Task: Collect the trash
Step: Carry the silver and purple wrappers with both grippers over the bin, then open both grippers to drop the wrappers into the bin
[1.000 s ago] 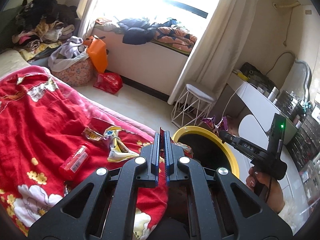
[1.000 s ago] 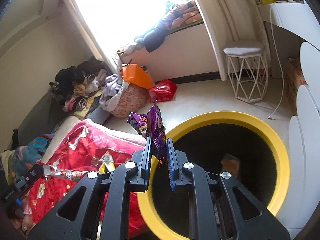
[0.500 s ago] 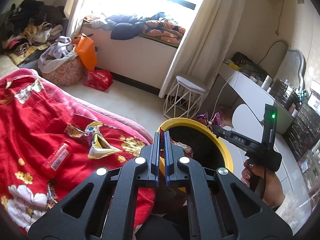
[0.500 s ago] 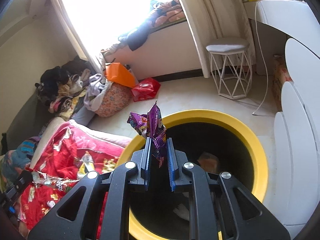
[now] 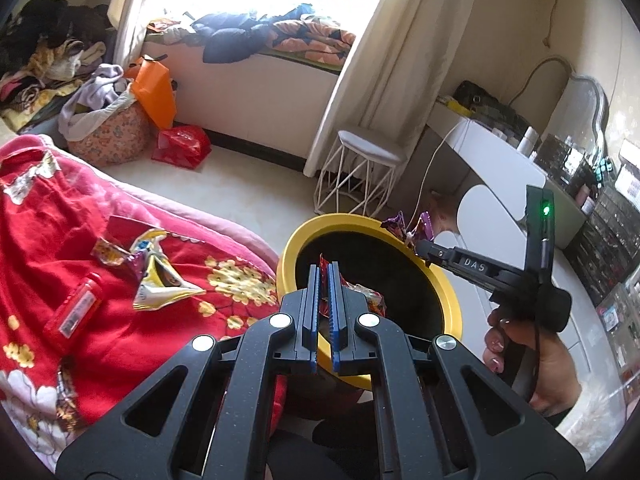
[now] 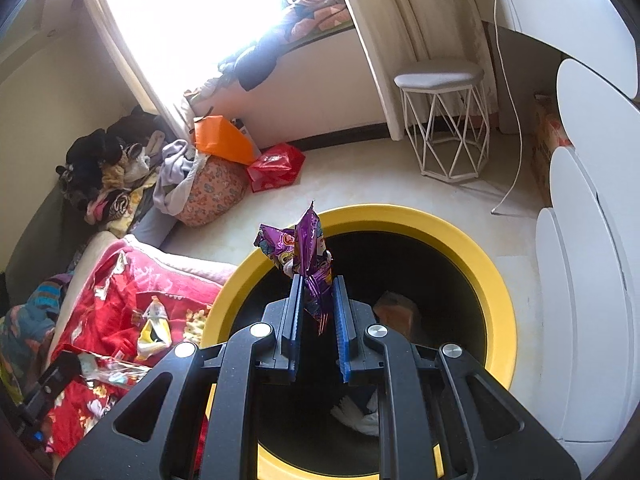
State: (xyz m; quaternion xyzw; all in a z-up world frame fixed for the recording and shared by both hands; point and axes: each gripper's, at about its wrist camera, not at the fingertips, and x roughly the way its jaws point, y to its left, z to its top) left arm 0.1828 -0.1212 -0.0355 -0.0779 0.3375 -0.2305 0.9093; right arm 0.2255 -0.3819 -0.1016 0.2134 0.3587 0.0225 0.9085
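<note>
A black bin with a yellow rim (image 5: pixel 294 248) stands on the floor beside the bed. My left gripper (image 5: pixel 324 270) is shut on a thin red snack wrapper (image 5: pixel 362 294), which hangs over the bin's near edge. My right gripper (image 6: pixel 316 280) is shut on a crumpled purple wrapper (image 6: pixel 308 248) above the bin's opening, inside the yellow rim (image 6: pixel 492 280). In the left wrist view the right gripper (image 5: pixel 420 246) reaches in from the right with the purple wrapper (image 5: pixel 404 226), and a person's hand (image 5: pixel 520 344) holds it. An orange scrap (image 6: pixel 396 308) and white tissue (image 6: pixel 356 416) lie inside the bin.
On the red flowered blanket (image 5: pixel 60 216) lie a yellow wrapper (image 5: pixel 160 276), a red packet (image 5: pixel 78 312) and a small orange wrapper (image 5: pixel 108 252). A white wire stool (image 5: pixel 360 176), a red bag (image 5: pixel 182 146), a laundry basket (image 5: pixel 108 132) and white drawers (image 6: pixel 580 280) surround the bin.
Both grippers have moved toward the bin while keeping their wrappers. The left swung right from over the bed to the bin's edge, and the right came further over the opening.
</note>
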